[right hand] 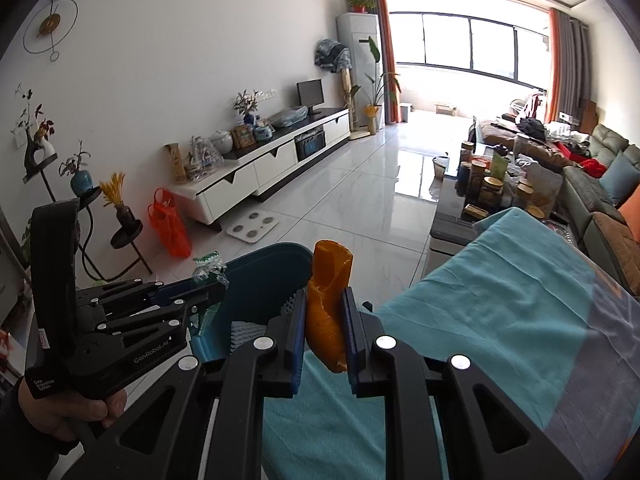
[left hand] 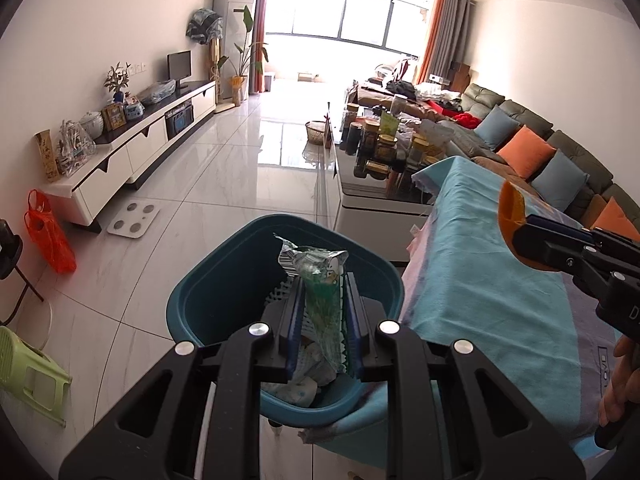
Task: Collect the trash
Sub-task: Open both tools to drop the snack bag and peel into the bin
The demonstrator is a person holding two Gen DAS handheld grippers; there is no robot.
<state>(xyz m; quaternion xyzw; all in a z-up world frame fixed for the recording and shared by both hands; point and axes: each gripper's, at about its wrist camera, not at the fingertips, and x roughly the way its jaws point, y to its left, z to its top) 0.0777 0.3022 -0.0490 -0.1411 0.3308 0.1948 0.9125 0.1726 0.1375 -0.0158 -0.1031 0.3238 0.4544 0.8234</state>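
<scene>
A teal waste bin (left hand: 224,280) stands on the floor against the edge of a table with a turquoise cloth (left hand: 492,280). My left gripper (left hand: 322,312) hangs over the bin's mouth, shut on a crumpled green and clear plastic wrapper (left hand: 316,272). Paper scraps lie in the bin below it. My right gripper (right hand: 325,320) is shut on a piece of orange peel (right hand: 328,292), over the table edge just right of the bin (right hand: 264,276). In the left wrist view the right gripper (left hand: 516,236) and the peel (left hand: 510,208) enter from the right. The left gripper (right hand: 216,284) with its wrapper (right hand: 208,266) shows at the left of the right wrist view.
A glass coffee table (left hand: 376,188) crowded with jars stands beyond the cloth-covered table. A long sofa (left hand: 532,148) runs along the right. On the left are a white TV cabinet (left hand: 132,156), a red plastic bag (left hand: 48,232), a bathroom scale (left hand: 134,220) and a green stool (left hand: 28,372).
</scene>
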